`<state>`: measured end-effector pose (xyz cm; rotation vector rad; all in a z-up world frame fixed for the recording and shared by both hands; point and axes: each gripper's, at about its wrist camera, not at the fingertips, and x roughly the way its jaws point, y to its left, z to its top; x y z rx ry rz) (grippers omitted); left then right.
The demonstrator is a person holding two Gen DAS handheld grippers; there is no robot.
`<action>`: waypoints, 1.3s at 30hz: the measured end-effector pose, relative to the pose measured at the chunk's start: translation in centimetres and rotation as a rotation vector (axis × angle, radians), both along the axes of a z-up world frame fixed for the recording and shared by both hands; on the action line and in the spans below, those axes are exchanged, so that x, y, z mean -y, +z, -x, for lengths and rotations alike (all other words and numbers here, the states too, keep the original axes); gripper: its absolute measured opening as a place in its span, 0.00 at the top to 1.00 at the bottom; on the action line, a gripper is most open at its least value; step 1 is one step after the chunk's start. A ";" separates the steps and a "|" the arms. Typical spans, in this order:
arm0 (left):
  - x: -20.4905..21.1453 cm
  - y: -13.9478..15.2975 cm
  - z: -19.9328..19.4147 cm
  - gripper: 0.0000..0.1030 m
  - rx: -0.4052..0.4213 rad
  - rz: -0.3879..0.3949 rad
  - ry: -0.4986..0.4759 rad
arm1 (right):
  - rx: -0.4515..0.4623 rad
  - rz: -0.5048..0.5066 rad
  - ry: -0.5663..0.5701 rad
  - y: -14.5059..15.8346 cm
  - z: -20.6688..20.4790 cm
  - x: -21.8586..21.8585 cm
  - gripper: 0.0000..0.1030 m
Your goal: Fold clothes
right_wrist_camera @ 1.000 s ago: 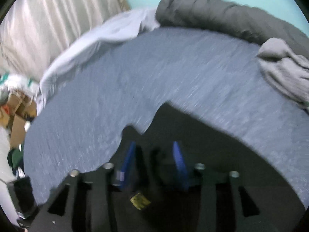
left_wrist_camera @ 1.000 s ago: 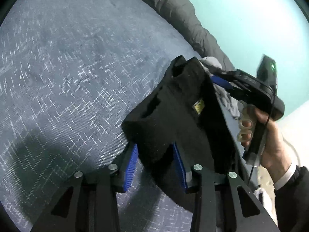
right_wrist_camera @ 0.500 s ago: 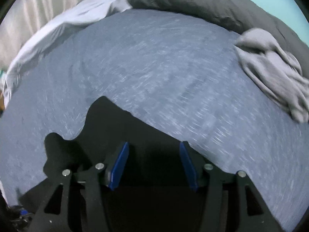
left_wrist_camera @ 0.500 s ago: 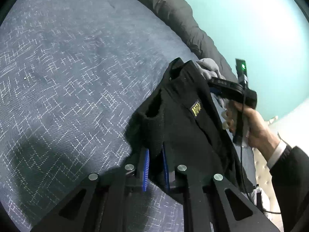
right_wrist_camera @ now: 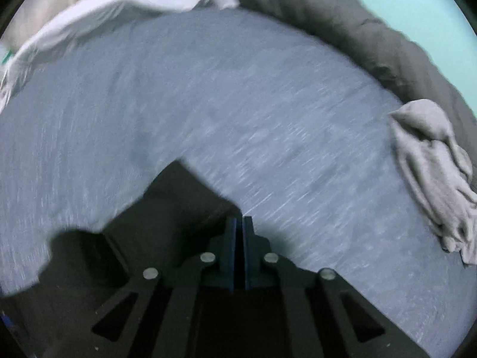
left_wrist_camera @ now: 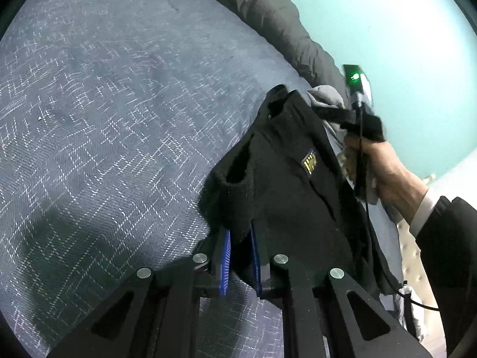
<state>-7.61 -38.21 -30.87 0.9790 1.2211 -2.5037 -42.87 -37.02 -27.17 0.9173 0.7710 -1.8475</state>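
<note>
A black garment (left_wrist_camera: 286, 185) with a small yellow label hangs above the bed, stretched between both grippers. At the bottom of the left wrist view, my left gripper (left_wrist_camera: 240, 247) is shut on the garment's lower edge, blue pads pressed on the cloth. A hand in a dark sleeve holds my right gripper (left_wrist_camera: 320, 110) at the garment's upper right edge. In the right wrist view the right gripper (right_wrist_camera: 238, 228) has its pads nearly together on a thin dark fold, and the black garment (right_wrist_camera: 167, 208) drapes down to the left, blurred.
A grey-blue woven bed cover (left_wrist_camera: 119, 104) fills most of both views. Along the far edge by the teal wall lies a dark grey duvet (right_wrist_camera: 342, 26). A crumpled light grey garment (right_wrist_camera: 432, 164) rests at the right, with white bedding (right_wrist_camera: 119, 9) at the far left.
The left gripper closed on the black garment's edge and has stayed shut. The right gripper, open half a second ago, has now closed on the garment. The right view swung sideways.
</note>
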 end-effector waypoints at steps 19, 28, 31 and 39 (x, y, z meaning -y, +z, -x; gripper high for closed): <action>-0.3 -0.1 -0.1 0.89 0.016 -0.001 0.003 | 0.046 0.068 -0.152 0.8 2.9 1.3 0.96; -0.3 -0.1 0.2 0.89 0.011 -0.012 0.006 | 0.102 0.115 -0.144 4.6 3.8 -5.0 0.58; -0.4 -0.2 0.4 0.89 0.014 -0.010 0.006 | 0.137 0.057 -0.136 3.5 4.2 -8.6 0.52; -0.5 -0.1 0.5 0.89 0.021 -0.002 0.011 | 0.226 -0.026 -0.194 -0.6 5.8 -16.3 0.52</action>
